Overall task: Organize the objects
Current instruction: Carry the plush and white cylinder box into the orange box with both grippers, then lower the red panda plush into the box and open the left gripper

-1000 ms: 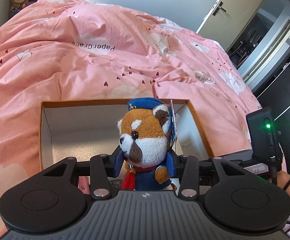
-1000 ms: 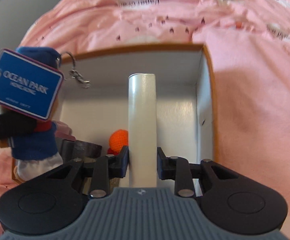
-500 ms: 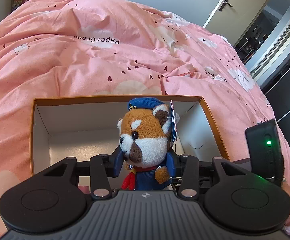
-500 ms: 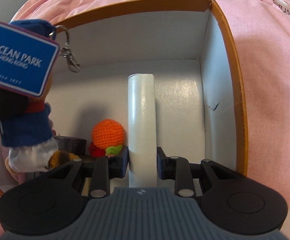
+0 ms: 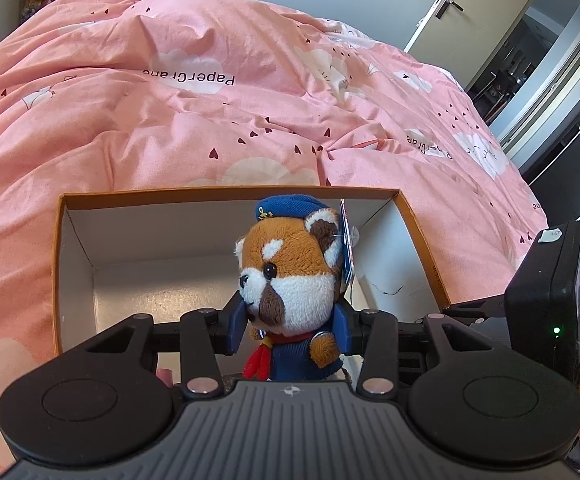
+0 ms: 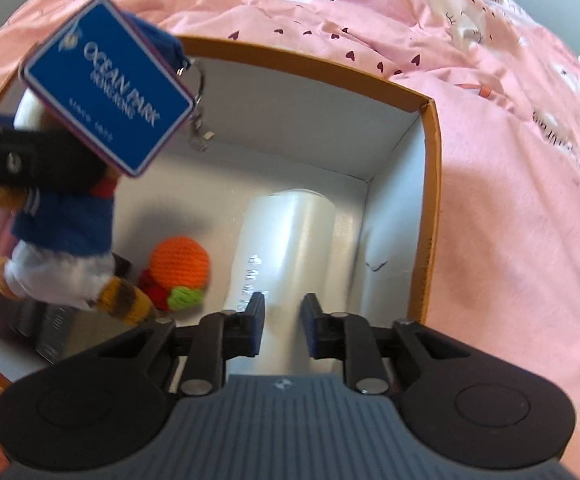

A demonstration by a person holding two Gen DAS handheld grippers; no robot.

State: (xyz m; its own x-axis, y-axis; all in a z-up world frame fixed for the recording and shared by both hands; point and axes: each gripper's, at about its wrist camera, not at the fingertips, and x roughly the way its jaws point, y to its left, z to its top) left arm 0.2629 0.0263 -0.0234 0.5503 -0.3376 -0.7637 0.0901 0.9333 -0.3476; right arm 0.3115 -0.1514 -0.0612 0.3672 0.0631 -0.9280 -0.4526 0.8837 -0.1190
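Here, in the left wrist view, the left gripper (image 5: 290, 326) has its blue fingers (image 5: 237, 326) closed on the torso of a plush red panda in a blue sailor cap and jacket (image 5: 290, 268), head upright above the pads, poised just ahead of them over the orange-rimmed white cardboard box (image 5: 226, 194) on the pink heart-print duvet (image 5: 210, 80), seemingly for lowering inside. In the right wrist view, the right gripper (image 6: 284, 326) stands parted with nothing clamped; the white cylindrical tube (image 6: 286, 248) lies beyond its fingertips on the box floor, by the right wall. Left of it sit an orange crocheted ball (image 6: 178, 260) and the dangling panda's blue Ocean Park tag (image 6: 108, 86).
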